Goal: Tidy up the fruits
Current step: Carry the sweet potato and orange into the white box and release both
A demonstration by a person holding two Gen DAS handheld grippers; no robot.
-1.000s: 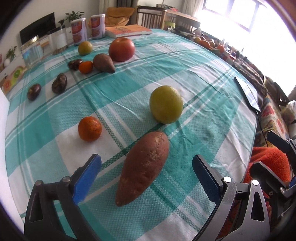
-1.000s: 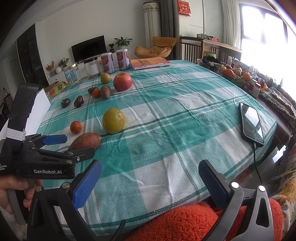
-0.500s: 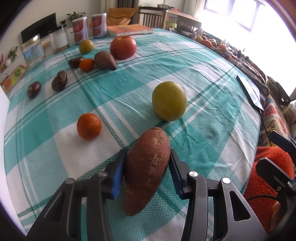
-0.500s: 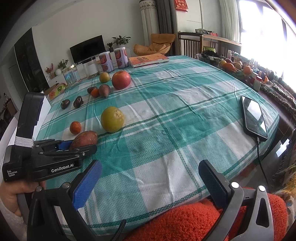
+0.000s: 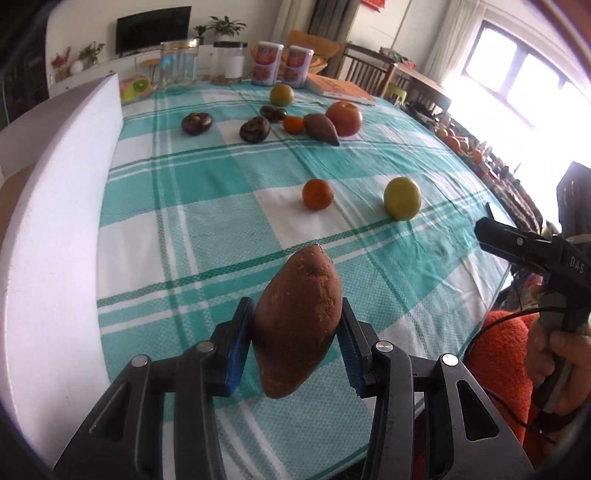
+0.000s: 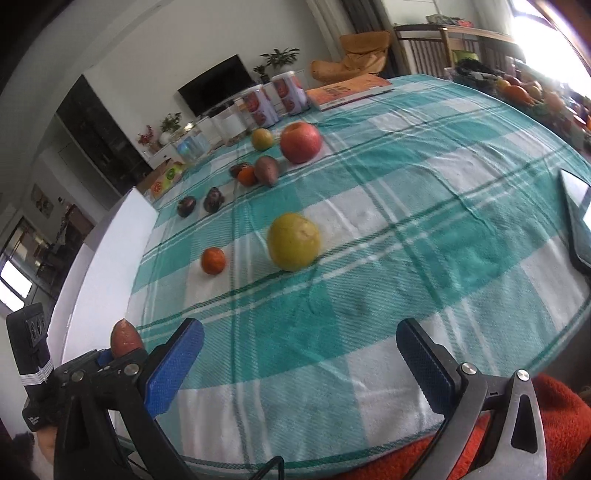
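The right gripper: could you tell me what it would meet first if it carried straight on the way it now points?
Probably the checked tablecloth itself. The right gripper is open, empty and angled down at bare cloth. The yellow-green fruit lies farther on and slightly left, though depth is hard to judge through the fisheye.

Draped over the surface, a teal-and-white checked woven tablecloth (image 5: 207, 236). Along the left edge, a tall white foam board (image 5: 55, 229), standing upright. At the far end, two red-labelled cylindrical tins (image 5: 282, 63) side by side, touching or nearly so; left of them a clear glass jar with a gold lid (image 5: 179, 64) and a clear plastic jar with a black lid (image 5: 229, 61). Just right of the tins, an orange-covered book (image 5: 343, 89) lying flat. Near the right edge, a dark flat phone (image 6: 576, 221). Against the back wall, a black flat television (image 5: 153, 27), flanked by green potted plants (image 5: 225, 26). Behind the surface, brown wooden chairs (image 5: 369, 70) and an orange cushioned armchair (image 6: 351, 50).
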